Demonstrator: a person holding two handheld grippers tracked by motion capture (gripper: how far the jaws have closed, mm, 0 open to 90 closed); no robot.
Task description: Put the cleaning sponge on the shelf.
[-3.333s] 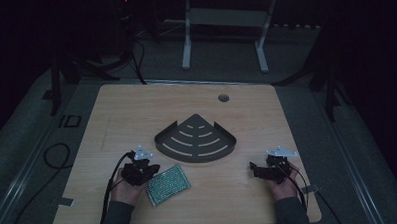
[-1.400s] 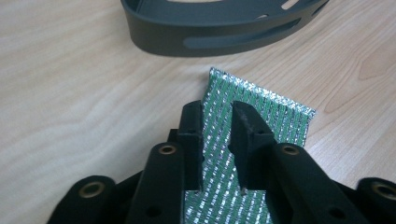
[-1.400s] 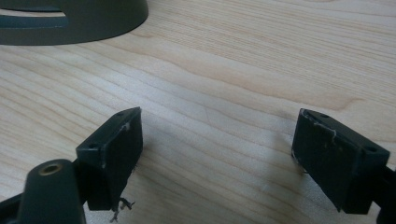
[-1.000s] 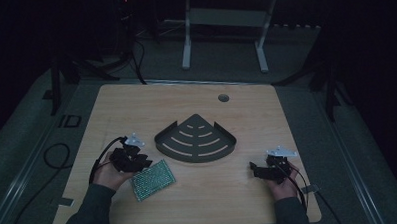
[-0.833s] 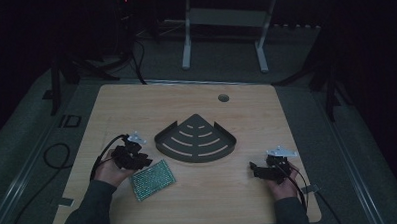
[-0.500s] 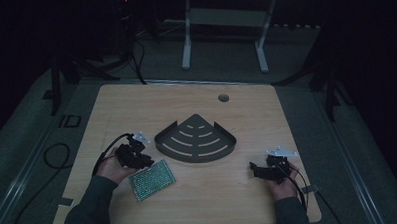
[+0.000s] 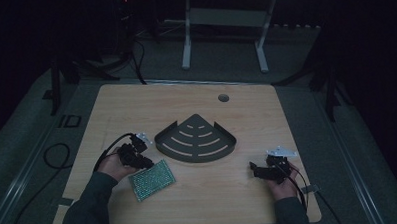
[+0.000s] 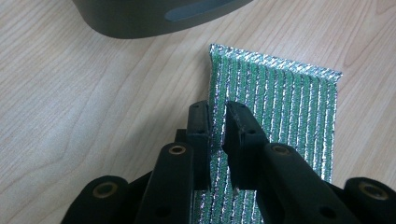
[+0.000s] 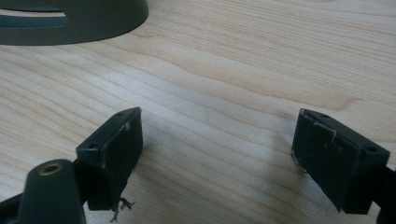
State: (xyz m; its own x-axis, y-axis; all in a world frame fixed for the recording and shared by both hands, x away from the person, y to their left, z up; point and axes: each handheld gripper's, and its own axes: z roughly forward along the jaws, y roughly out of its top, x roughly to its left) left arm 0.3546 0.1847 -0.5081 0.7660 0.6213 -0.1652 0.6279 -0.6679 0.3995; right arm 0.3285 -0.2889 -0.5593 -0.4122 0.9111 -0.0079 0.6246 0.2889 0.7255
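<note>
Left gripper (image 8: 217, 121) clamped on the edge of a green-and-silver scouring pad (image 8: 280, 121), lifting that edge off the wooden table (image 7: 297, 118) beside the dark corner rack (image 7: 195, 139), presumably for carrying; right gripper (image 9: 217, 154) resting wide apart, idle.

Left black two-jaw gripper (image 8: 217, 122) sits low at the table's near-left, jaws pinched nearly together on the edge of a green, silver-striped scouring pad (image 8: 280, 112). Right black two-jaw gripper (image 9: 217, 154) rests near-right, jaws spread wide, nothing between them.
</note>
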